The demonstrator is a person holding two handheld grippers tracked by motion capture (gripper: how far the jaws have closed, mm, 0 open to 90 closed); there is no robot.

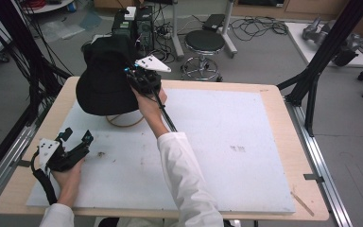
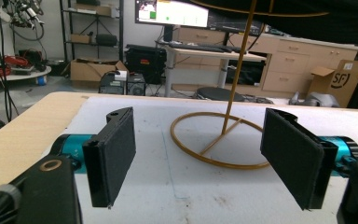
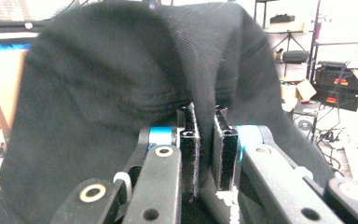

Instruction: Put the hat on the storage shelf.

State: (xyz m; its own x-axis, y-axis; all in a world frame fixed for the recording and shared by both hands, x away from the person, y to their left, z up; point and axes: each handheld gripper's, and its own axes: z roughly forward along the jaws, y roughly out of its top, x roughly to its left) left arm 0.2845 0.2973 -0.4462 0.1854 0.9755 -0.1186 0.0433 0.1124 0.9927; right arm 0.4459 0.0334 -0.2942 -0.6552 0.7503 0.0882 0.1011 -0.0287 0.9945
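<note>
Hat [image 1: 105, 78]: sitting over the top of the gold stand [image 2: 216, 140], at the desk's [image 1: 274, 142] far left.
Right hand-held gripper [image 1: 144, 80]: pinching the hat's fabric, jaws nearly together.
Left hand-held gripper [image 1: 75, 139]: resting near the stand, jaws apart, empty.
Handling: likely soft, light; the brim edge is offering the best grip.
Containers: none.

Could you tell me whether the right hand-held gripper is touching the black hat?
Touching. In the right gripper view, the right hand-held gripper has its jaws closed on a fold of the black hat, with the fabric pinched between them.
</note>
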